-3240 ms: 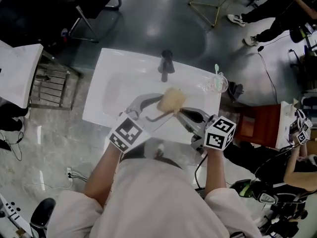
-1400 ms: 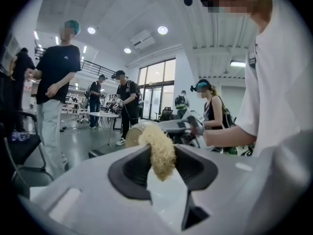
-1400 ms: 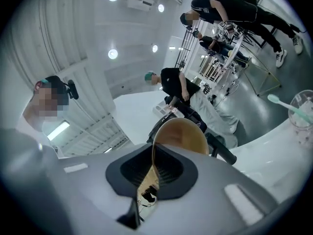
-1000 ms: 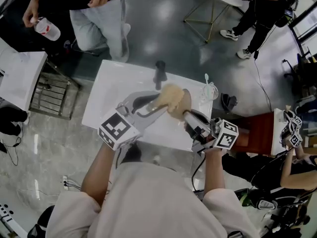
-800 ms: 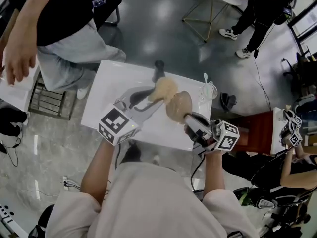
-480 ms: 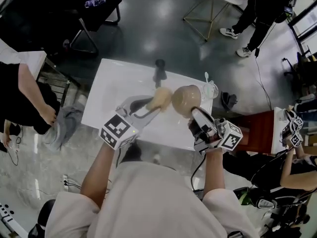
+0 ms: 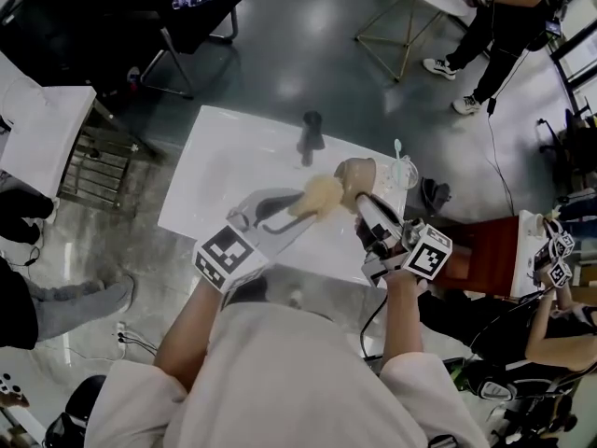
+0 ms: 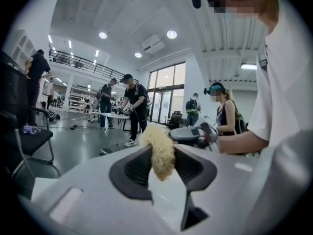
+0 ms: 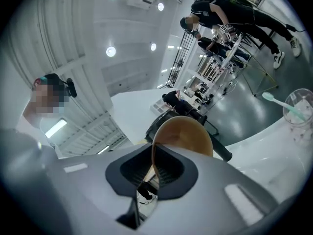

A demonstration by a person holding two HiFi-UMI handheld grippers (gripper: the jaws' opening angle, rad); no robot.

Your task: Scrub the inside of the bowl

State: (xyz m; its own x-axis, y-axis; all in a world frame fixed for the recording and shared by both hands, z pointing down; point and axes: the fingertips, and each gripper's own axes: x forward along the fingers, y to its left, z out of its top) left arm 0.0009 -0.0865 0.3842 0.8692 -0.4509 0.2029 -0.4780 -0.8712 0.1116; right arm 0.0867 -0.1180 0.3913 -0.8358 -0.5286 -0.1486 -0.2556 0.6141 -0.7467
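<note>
A tan bowl is held on edge above the white sink top. My right gripper grips its rim, and the jaws are opening slightly with the rim still pressed between the pads. In the right gripper view the bowl rises from the right gripper, hollow side turned away from the camera. My left gripper is shut on a pale fibrous scrubber that touches the bowl's left side. The scrubber bulges out of the left gripper, and the bowl is hidden behind it there.
A dark tap stands at the sink top's far edge. A clear cup with a toothbrush sits at the far right corner, close to the bowl. Chairs, tables and several people are around the room.
The scrubber left the bowl and has come back against it. The bowl has moved a little farther away and to the right. A person who passed at the left has gone.
</note>
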